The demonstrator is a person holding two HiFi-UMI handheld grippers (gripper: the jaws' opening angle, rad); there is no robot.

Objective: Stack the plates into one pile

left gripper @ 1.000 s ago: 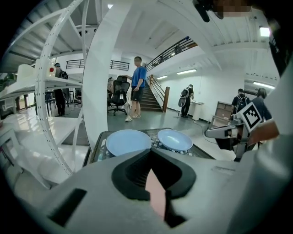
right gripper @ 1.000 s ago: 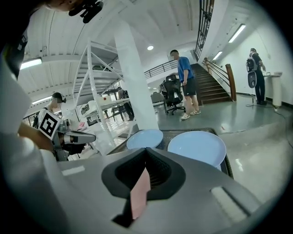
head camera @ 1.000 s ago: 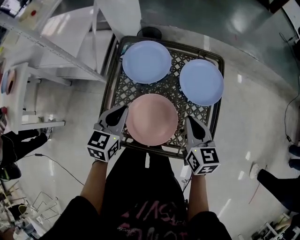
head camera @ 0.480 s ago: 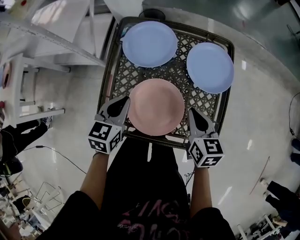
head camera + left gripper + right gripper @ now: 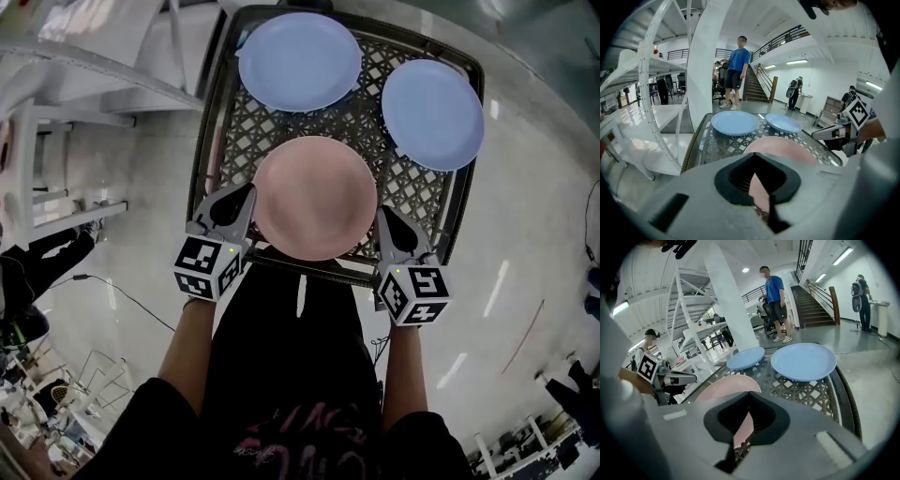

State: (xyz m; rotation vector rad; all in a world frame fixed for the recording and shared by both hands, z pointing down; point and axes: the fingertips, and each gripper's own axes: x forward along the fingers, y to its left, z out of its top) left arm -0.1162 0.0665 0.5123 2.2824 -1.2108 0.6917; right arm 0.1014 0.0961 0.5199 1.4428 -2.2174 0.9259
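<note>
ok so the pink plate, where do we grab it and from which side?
By its rim, probably. The pink plate lies flat on the lattice table, so only the thin edge offers a pinch. Come from the near side, low: left gripper at its left rim, right gripper at its right rim. Both are shut, so open first.

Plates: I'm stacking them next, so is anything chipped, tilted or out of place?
No damage shows; all lie flat and apart on the lattice table. Only the right blue plate sits at the rim, its edge seemingly overhanging.
</note>
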